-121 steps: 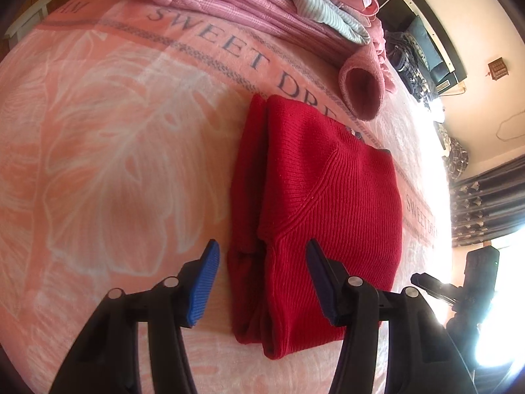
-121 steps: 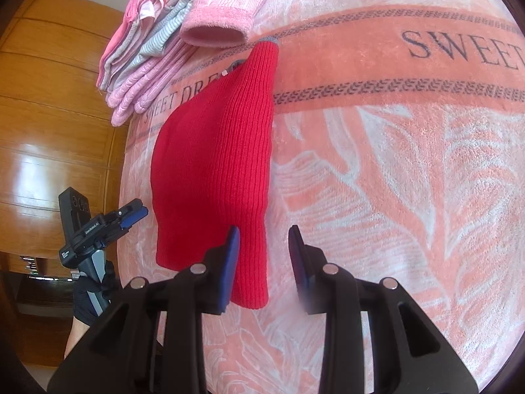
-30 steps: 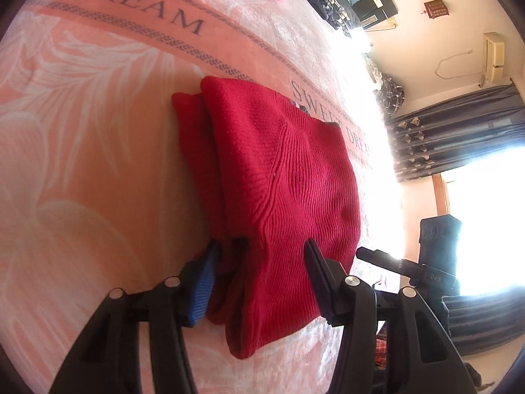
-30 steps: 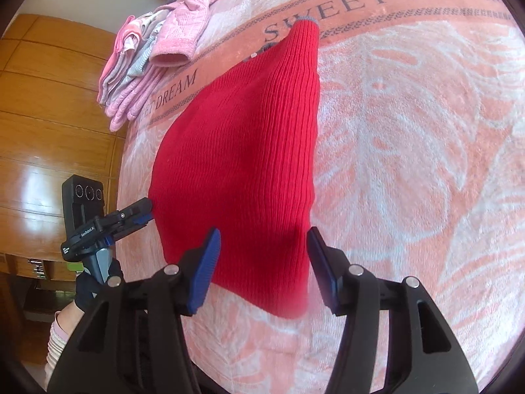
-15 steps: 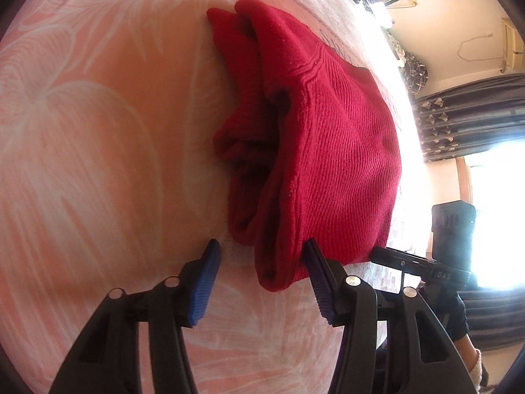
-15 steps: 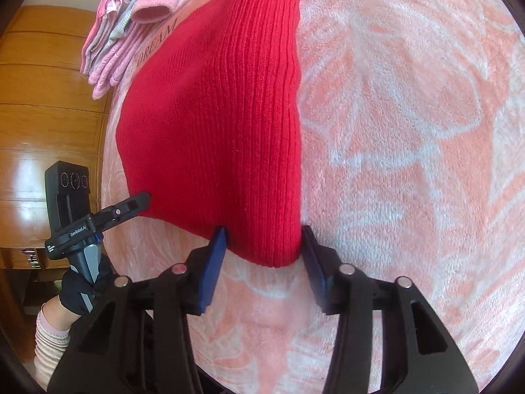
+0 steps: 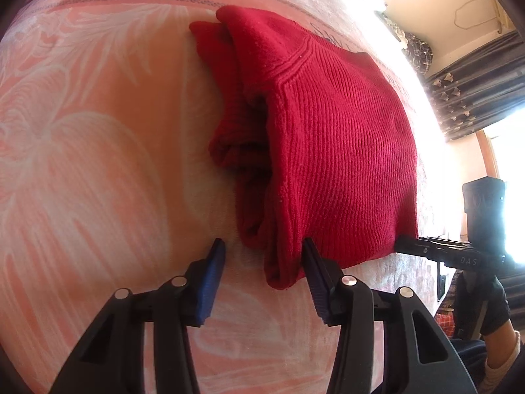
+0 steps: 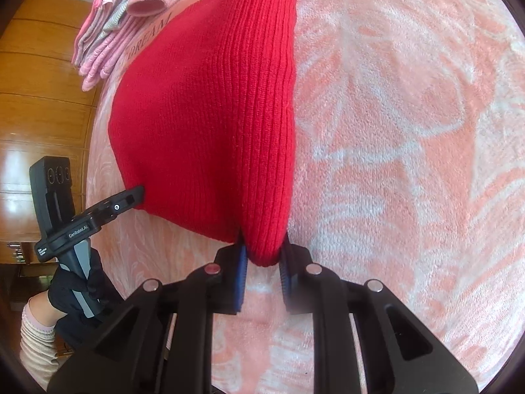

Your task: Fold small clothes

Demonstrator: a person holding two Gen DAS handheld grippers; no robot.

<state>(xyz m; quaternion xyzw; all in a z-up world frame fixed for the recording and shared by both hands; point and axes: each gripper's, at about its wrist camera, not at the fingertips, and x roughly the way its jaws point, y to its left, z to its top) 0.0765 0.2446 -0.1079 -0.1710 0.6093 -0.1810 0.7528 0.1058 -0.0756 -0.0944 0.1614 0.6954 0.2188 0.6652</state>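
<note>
— Left side? Open-jawed left gripper [image 7: 262,264] on the pink leaf-patterned blanket [image 7: 98,164], blue pads spread, near corner of the folded red ribbed-knit sweater [image 7: 328,151] between them, touching the right pad.

— Further right? Right gripper [image 8: 262,264] pinching the sweater's other near corner, pads pressed into the knit. Sweater flat mid-blanket.

— Beyond? Stack of folded pink and grey clothes [image 8: 108,32] at the far edge.
</note>
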